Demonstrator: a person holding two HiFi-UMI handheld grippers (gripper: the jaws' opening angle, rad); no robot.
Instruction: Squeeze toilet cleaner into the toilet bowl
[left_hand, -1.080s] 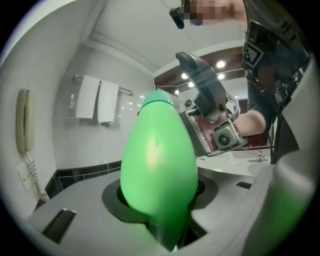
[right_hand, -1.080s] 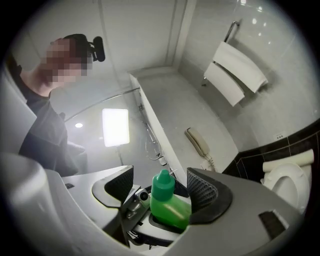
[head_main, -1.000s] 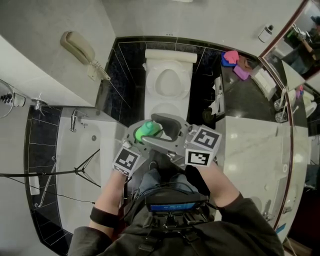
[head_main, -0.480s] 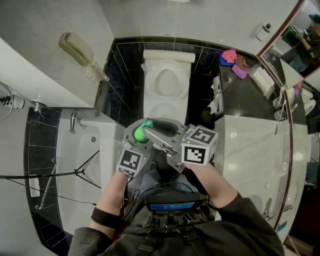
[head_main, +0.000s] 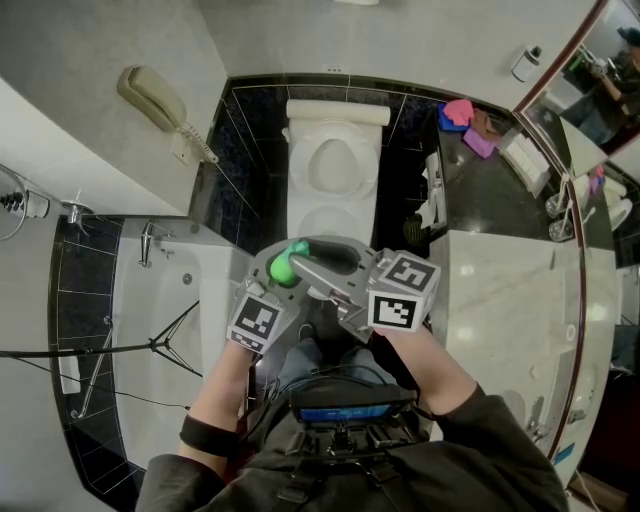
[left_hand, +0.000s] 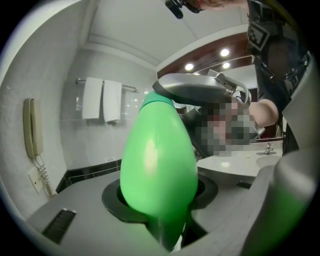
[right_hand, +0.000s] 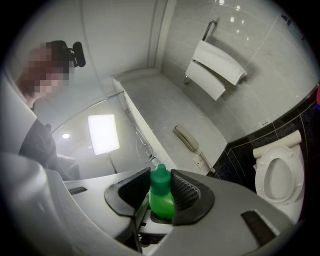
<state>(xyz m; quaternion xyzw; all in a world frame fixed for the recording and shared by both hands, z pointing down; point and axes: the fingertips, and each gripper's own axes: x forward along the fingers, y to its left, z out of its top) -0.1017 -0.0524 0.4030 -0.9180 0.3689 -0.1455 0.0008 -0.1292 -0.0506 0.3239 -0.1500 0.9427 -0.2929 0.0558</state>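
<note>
The left gripper (left_hand: 165, 212) clasped a green bottle (left_hand: 157, 160). The right gripper's (right_hand: 161, 194) jaws had just been closing onto its cap (right_hand: 160, 176), with the toilet (head_main: 336, 165) at twelve o'clock.

Left, bathtub (head_main: 165, 330) — bottle (head_main: 284, 266) before toilet (head_main: 336, 166).
</note>
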